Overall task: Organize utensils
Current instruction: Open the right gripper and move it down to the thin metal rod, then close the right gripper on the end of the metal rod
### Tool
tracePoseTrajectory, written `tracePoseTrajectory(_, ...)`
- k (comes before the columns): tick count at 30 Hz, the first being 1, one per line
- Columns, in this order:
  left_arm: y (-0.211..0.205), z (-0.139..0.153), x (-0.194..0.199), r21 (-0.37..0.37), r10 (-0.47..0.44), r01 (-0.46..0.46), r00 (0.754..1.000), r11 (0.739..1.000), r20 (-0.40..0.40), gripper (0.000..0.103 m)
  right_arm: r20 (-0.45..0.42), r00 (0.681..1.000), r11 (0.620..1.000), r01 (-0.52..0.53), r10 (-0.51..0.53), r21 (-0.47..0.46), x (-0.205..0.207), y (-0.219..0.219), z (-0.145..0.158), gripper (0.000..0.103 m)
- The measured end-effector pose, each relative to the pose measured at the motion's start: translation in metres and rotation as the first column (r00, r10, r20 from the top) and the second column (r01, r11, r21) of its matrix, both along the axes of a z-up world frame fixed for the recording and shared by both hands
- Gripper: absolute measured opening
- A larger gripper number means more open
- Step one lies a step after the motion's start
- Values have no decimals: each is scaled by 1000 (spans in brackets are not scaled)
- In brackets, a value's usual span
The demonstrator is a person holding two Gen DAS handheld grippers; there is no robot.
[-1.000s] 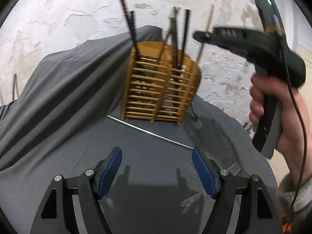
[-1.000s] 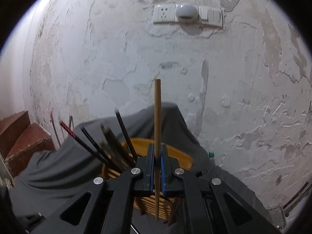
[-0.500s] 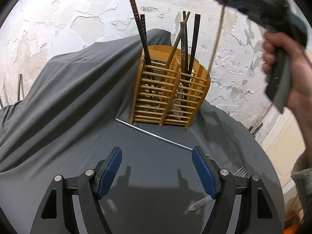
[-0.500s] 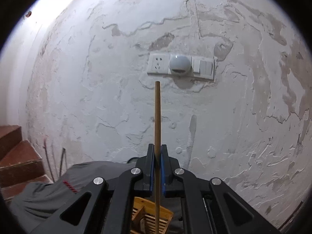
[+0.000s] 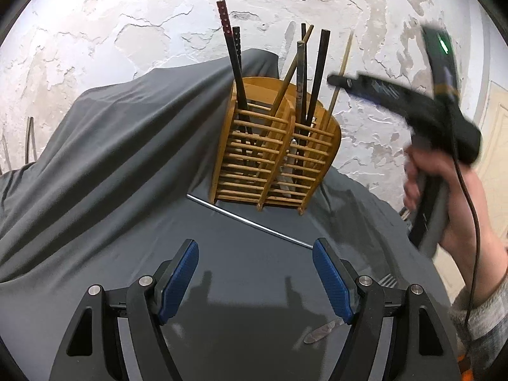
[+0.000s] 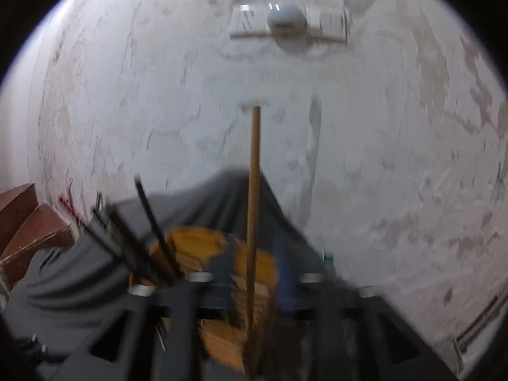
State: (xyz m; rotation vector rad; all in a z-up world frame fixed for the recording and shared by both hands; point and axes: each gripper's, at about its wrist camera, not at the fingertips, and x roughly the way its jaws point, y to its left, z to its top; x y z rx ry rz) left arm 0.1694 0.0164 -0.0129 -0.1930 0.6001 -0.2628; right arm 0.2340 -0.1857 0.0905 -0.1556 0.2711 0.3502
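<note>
A grey cloth is covering the work surface and rising against the cracked white wall. At the 12 o'clock position of the left wrist view, a slatted wooden utensil holder is standing upright on the cloth, with two compartments side by side. Dark chopsticks are leaning in its 9 o'clock compartment; further dark sticks are standing in the 3 o'clock compartment.

The left gripper is hovering at 6 o'clock, its blue fingers spread wide with nothing between them.

The right gripper is being held by a hand at 3 o'clock, just beside the holder's upper edge. Its jaws have just been opening; in the blurred right wrist view, the blue pads are standing apart with a light wooden chopstick upright between them, its lower end inside the holder's 3 o'clock compartment.

A thin metal rod is lying on the cloth at the holder's base. A small utensil tip is lying at 5 o'clock.
</note>
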Motion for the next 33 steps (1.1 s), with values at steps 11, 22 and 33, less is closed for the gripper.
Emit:
tracePoseTrajectory(11,42,11,3,-114,96,-94,995,989,13,82,-535,826,923,-329,178,-200,-12,-2,-113,38)
tracePoseTrajectory(22,39,-4,20,-74,117,-120,993,990,-34,82,-515,843,912,-321,154,-254,-6,16,-132,7)
tracePoseTrajectory(33,37,-2,18,-86,120,-122,993,989,-22,82,-418,873,923,-346,252,-166,-48,19,-62,1)
